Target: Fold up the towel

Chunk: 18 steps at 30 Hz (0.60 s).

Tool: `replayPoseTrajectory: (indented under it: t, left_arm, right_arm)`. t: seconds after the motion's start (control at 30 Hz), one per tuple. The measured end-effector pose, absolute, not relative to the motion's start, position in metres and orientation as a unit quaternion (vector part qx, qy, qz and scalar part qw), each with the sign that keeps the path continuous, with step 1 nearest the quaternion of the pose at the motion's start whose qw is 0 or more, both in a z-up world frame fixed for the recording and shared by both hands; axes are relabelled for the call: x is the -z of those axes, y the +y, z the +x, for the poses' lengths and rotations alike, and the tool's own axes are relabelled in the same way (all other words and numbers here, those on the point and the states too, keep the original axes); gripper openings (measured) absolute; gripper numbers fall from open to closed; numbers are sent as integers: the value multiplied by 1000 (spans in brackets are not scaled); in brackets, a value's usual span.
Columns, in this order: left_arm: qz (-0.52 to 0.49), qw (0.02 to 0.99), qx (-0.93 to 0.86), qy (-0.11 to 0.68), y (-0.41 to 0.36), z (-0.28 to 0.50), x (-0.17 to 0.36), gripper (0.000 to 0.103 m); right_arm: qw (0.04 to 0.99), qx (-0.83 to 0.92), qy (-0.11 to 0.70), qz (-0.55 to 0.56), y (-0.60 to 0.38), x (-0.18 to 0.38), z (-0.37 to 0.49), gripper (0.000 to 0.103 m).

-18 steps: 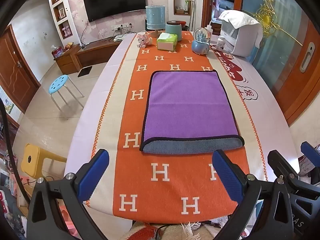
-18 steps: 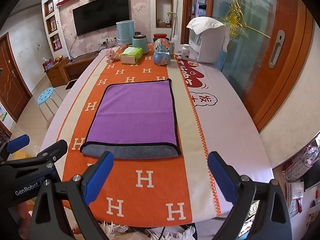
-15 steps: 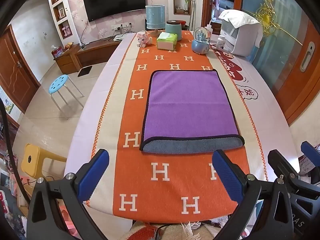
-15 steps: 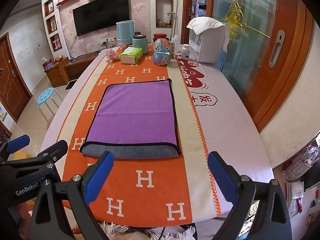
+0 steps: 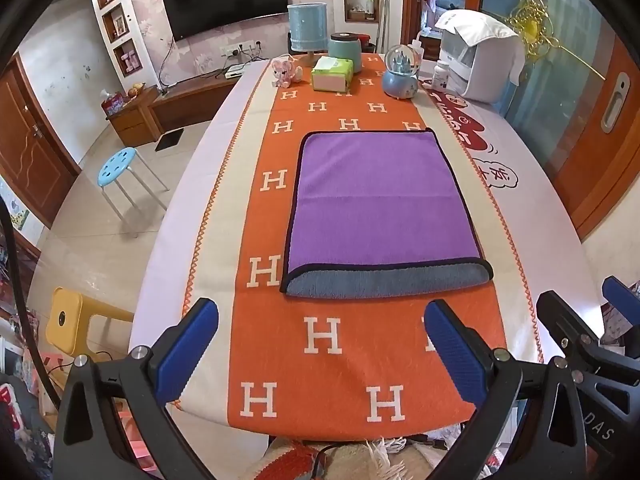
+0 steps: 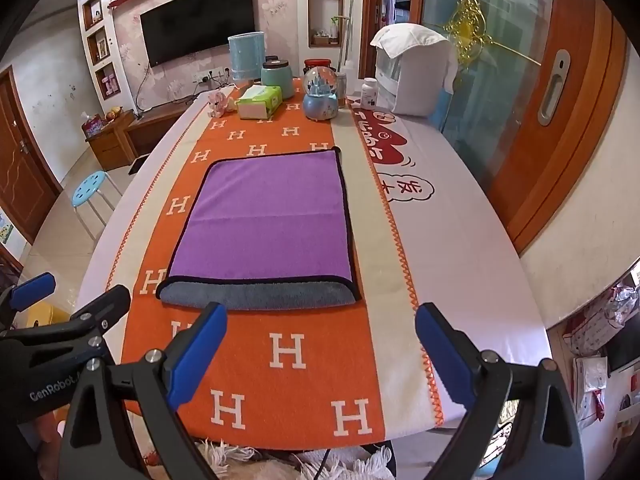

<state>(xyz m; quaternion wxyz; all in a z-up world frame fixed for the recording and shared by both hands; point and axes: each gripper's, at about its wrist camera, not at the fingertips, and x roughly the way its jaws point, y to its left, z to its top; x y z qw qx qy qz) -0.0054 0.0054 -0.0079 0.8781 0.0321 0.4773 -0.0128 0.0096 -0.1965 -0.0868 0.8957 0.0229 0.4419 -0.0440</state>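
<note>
A purple towel [image 5: 380, 200] with a black hem lies flat on the orange runner, folded over so its grey underside [image 5: 384, 282] shows along the near edge. It also shows in the right wrist view [image 6: 268, 216]. My left gripper [image 5: 320, 336] is open and empty, above the runner just short of the towel's near edge. My right gripper [image 6: 320, 340] is open and empty, also just short of that edge. The right gripper shows at the right of the left wrist view [image 5: 592, 340], and the left gripper at the left of the right wrist view [image 6: 60, 328].
The orange runner [image 5: 324, 360] with white H letters covers the long table. At the far end stand a tissue box [image 5: 333, 75], a snow globe [image 5: 400, 74], a teal jar [image 5: 345, 46], a lamp [image 5: 307, 28] and a white appliance [image 5: 480, 56]. A blue stool [image 5: 120, 164] stands left.
</note>
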Motion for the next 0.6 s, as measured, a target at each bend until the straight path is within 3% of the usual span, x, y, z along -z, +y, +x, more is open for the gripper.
replayPoseTrajectory:
  t: [0.6]
  left_arm:
    - [35,870,17,492,-2,-2,12,102]
  right_arm:
    - [894,42,446,26,-197,90,10,96]
